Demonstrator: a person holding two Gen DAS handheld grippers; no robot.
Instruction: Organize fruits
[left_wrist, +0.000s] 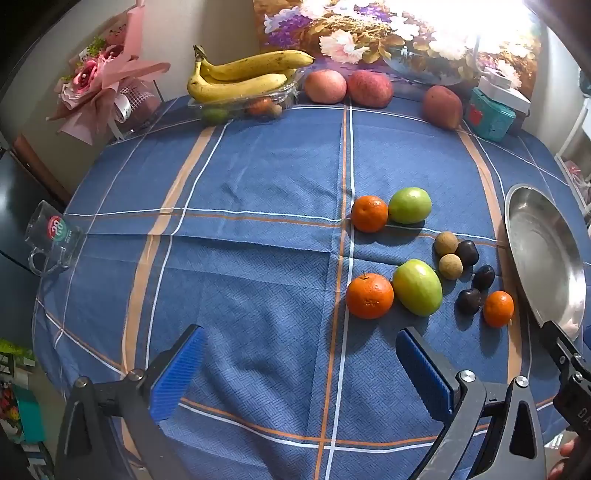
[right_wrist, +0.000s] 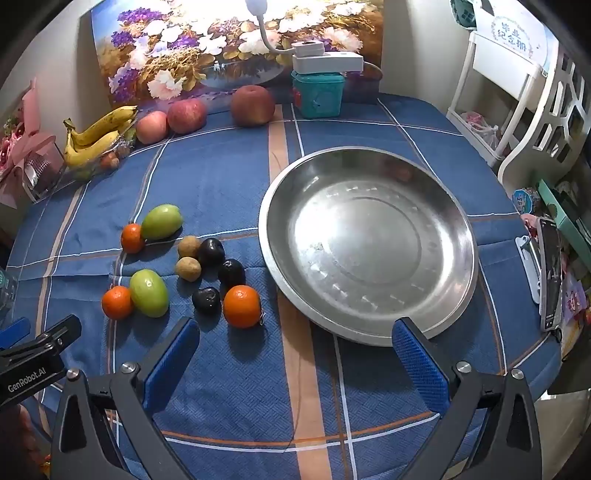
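Observation:
Small fruits lie loose on the blue checked tablecloth: three oranges, the nearest one (left_wrist: 369, 296) (right_wrist: 117, 302) beside a green fruit (left_wrist: 417, 287) (right_wrist: 149, 292), with brown longans (right_wrist: 188, 268) and dark plums (right_wrist: 206, 300) further right. An empty steel plate (left_wrist: 546, 258) (right_wrist: 458, 236) stands right of them. My left gripper (left_wrist: 301, 352) hovers open above bare cloth, just short of the near orange. My right gripper (right_wrist: 295, 343) is open too, in front of the plate's near rim, an orange (right_wrist: 242, 306) by its left finger. Neither holds anything.
At the table's back stand bananas (left_wrist: 240, 75) on a clear tray, three red apples (right_wrist: 253, 105), a teal box (right_wrist: 319, 94) and a flower picture. A glass mug (left_wrist: 51, 238) sits at the left edge, a pink bouquet (left_wrist: 99, 85) back left, a phone (right_wrist: 550, 273) right.

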